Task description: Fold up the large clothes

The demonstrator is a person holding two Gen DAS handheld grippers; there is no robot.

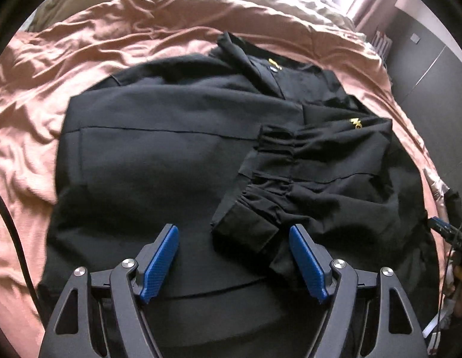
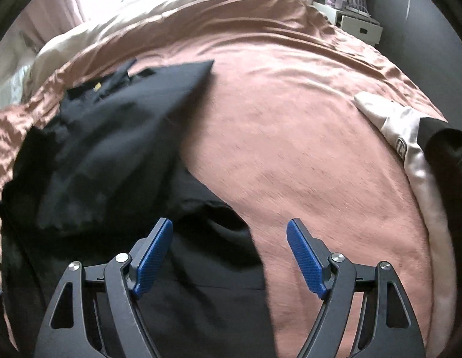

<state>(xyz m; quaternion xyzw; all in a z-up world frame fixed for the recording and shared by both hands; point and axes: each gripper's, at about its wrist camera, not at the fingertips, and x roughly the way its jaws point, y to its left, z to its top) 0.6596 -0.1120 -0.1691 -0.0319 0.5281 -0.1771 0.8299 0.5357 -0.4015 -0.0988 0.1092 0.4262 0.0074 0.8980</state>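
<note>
Both tongs are empty right now: the left gripper [image 1: 233, 258] has its blue pads spread wide with nothing pinched between them, and the right gripper [image 2: 229, 255] is just as wide and just as empty. The thing I'm folding, a big black jacket [image 1: 177, 161], lies flat on the pinkish-brown bedspread [image 1: 45, 83] straight ahead of the left tongs, its near hem running under them. Progress-wise I'd call it somewhere in the middle: a sleeve with a gathered elastic cuff [image 1: 275, 161] is already laid across the body, ending just ahead of the left tongs' right-hand pad, and the part with the small yellow logo [image 1: 356, 123] sits further out to the right. What I reckon is left is folding the body over on itself and squaring it up, since it's still one wide slab. The left view gives me the whole layout, collar end far away, cuff close. The right view doesn't show that, it's blurry and only catches the jacket's [image 2: 111, 149] right edge, ahead and to the left of the right tongs, with open bedspread [image 2: 305, 149] ahead of them. But it does show a white garment [image 2: 392, 122] lying off to the far right and a small white bedside unit [image 2: 356, 21] way beyond, which the left view misses.
</note>
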